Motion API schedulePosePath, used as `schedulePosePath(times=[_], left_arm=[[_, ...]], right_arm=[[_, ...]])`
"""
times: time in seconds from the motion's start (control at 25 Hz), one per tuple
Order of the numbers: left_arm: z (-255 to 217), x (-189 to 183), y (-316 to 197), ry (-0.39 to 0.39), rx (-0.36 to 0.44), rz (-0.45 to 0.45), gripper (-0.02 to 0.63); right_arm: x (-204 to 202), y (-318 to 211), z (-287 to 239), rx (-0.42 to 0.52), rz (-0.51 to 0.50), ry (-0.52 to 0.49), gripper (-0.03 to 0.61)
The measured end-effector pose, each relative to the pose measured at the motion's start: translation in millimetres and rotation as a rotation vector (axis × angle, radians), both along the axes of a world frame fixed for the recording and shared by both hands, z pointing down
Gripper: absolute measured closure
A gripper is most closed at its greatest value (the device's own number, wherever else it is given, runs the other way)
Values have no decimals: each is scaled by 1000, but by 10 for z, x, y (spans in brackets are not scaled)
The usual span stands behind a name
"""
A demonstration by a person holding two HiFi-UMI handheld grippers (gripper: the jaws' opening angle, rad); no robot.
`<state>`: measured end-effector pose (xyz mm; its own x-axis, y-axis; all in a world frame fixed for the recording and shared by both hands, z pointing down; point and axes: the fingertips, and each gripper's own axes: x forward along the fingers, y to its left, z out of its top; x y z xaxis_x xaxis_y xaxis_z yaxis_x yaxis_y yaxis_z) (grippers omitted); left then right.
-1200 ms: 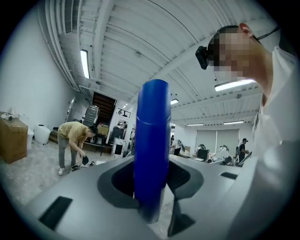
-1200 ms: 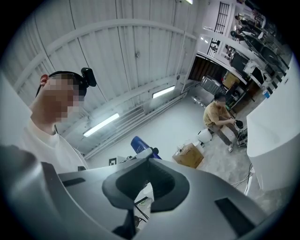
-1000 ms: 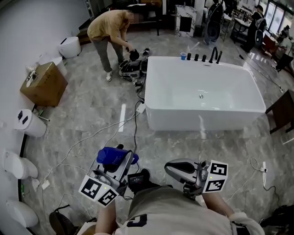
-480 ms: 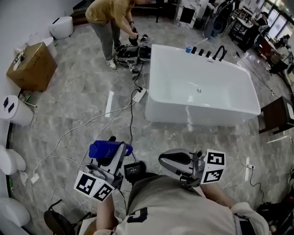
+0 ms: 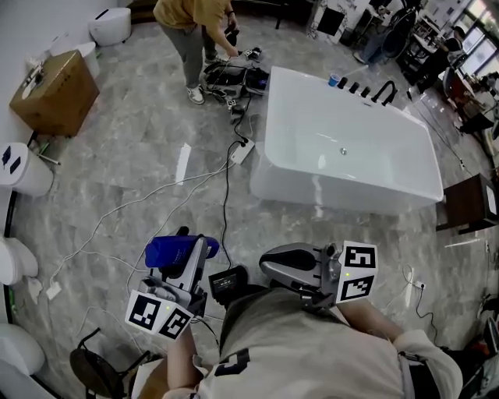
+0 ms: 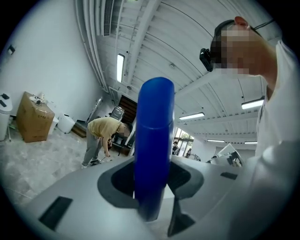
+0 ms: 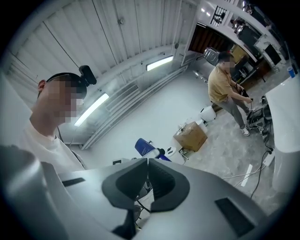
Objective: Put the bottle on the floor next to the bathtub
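Note:
A blue bottle (image 5: 173,251) lies sideways in my left gripper (image 5: 195,253), held low in front of the person's body over the marble floor. In the left gripper view the bottle (image 6: 153,136) stands up between the two grey jaws, and the left gripper (image 6: 152,185) is shut on it. My right gripper (image 5: 271,261) hangs beside it, its jaws together with nothing in them; the right gripper (image 7: 146,164) shows the pads touching, with the bottle (image 7: 146,149) beyond. The white bathtub (image 5: 296,187) stands ahead, to the right.
Cables and a power strip (image 5: 240,152) run over the floor left of the tub. A person in a tan shirt (image 5: 191,19) bends over gear beyond. A cardboard box (image 5: 54,92) and toilets (image 5: 17,167) line the left wall. A dark table (image 5: 472,204) stands right of the tub.
The head view has swung, so the tub and the bent person sit higher and farther right. Both grippers keep their places before the body, the left still closed on the bottle.

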<state>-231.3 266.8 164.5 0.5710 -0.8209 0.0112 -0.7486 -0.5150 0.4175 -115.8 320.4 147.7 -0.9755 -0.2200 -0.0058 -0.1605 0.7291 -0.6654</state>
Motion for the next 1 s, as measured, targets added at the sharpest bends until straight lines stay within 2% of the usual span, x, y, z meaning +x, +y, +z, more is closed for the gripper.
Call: schedulePosePath(times=[0.28,0.48,0.64,0.84,1.0], left_arm=[[-142,339,-309,-46,18,68,414],[-193,707,-625,-110,24,115,414],[-211,1095,-1016,-123,8,129,414],[-260,1662,-1467,-235,13,161,419],[-246,1854,-1733,-230,-7,88,417]], right_arm=[[201,-360,-39,-8,42,-48,549],[454,-699,-2,-10,62,-105,549],[853,-1110,-23,-19,86,-167,549],[1467,-1576,-27,-26,106,-199,549],[1821,-1813,34,-18,70,-221,549]])
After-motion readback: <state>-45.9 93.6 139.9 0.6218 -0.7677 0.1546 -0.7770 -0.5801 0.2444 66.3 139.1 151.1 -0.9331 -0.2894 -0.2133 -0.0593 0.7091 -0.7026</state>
